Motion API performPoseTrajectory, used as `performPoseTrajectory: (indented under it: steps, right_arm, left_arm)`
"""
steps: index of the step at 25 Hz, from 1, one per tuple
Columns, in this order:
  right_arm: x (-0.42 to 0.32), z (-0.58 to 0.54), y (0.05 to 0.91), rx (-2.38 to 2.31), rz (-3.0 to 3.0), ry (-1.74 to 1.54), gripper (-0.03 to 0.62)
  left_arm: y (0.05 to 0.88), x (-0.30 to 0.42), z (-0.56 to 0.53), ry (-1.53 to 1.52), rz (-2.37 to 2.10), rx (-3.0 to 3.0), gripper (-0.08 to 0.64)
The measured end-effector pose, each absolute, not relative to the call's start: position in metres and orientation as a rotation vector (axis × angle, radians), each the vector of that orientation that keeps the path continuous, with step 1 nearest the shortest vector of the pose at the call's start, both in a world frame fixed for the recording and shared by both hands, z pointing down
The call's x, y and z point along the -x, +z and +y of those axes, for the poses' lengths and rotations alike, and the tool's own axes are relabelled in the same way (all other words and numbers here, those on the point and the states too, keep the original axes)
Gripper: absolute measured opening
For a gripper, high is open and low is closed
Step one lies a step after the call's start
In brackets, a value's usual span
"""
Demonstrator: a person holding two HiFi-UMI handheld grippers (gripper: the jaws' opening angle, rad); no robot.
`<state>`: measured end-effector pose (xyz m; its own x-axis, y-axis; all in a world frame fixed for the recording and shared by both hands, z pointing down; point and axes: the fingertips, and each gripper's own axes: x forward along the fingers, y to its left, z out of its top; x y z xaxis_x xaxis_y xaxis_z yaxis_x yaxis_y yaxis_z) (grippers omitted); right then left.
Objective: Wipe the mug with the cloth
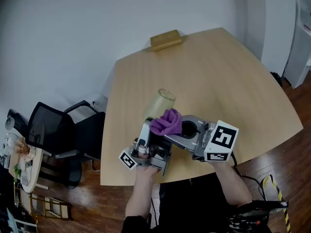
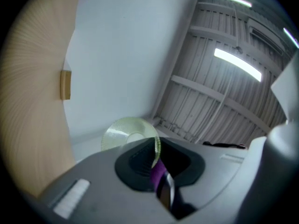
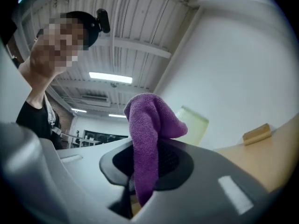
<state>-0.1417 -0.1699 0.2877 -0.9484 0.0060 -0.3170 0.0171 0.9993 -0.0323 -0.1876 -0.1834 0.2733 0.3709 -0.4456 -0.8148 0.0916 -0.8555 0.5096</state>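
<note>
Leaning in the left gripper [image 1: 149, 124], the mug [image 1: 160, 102] sits beside purple cloth [image 1: 167, 122].

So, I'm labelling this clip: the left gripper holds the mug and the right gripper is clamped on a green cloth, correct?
Not quite. The cloth is purple, not green; the right gripper view shows it. The rest holds: the left gripper holds the mug and the right gripper is clamped on the cloth.

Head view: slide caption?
Left gripper grips the mug above the table; right gripper holds the purple cloth beside it.
</note>
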Motion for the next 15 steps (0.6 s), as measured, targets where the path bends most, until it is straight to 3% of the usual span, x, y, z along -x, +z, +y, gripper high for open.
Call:
performPoseTrajectory:
  steps: [5, 10, 15]
  right_arm:
    - [0.136, -0.169, 0.302, -0.04, 2.865, -0.063, 0.057]
    - [0.061, -0.235, 0.257, 0.198, 2.47, -0.306, 0.055]
    - [0.061, -0.22, 0.231, 0.171, 2.446, -0.11, 0.055]
  left_arm:
    - [0.275, 0.189, -0.183, -1.519, -0.266, -2.144, 0.046]
    - [0.264, 0.2, -0.176, -1.607, -0.185, -2.127, 0.044]
    - [0.26, 0.187, -0.173, -1.589, -0.139, -2.128, 0.044]
